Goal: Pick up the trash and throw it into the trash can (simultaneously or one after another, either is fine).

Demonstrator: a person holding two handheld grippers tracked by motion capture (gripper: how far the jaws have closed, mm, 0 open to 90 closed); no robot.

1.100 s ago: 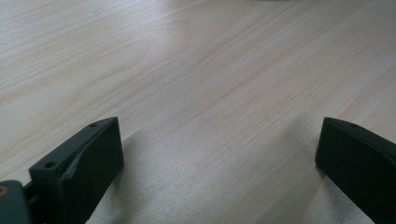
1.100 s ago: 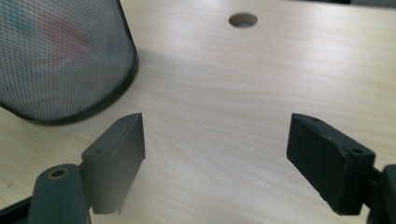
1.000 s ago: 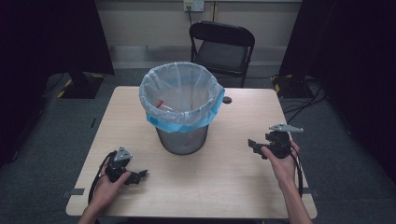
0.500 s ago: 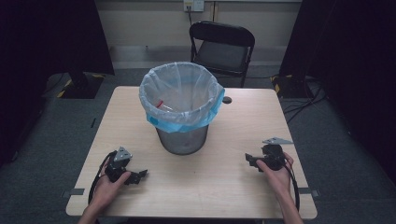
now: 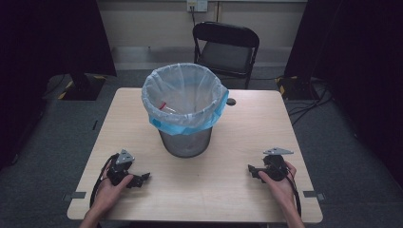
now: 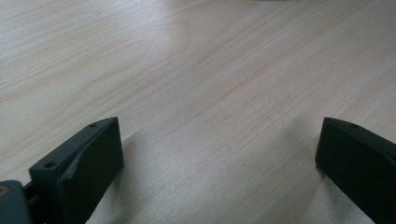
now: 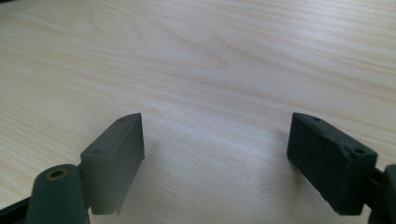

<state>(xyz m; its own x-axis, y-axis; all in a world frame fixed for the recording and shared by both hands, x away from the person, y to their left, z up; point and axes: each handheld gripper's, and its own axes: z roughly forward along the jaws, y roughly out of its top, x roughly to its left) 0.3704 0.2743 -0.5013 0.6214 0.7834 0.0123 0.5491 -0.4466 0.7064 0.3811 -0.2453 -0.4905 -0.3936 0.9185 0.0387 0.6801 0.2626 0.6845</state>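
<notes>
High view: a bin point(image 5: 185, 123) stands in the middle of the table point(image 5: 237, 185), nearer its far edge. The bin is a dark mesh can with a thin see-through bag point(image 5: 161, 99) inside. The bag's blue edge is folded down over the rim. Something small and red point(image 5: 162, 105) lies inside the bin, but it is too small to name. The left gripper point(image 5: 142, 178) rests on the table in front of the bin and to its left, well apart from it. The right gripper point(image 5: 252, 168) rests in front of the bin and to its right, also well apart. Neither one touches the bin. The bag looks light, soft and easy to tear, so I think the best place to pinch it is the folded blue edge at the rim. The can looks stiff and light.

Left gripper view: the 2 black jaws are spread wide, with bare wood between them. They hold nothing.

Right gripper view: the 2 jaws here are also spread wide over bare wood. They hold nothing.
</notes>
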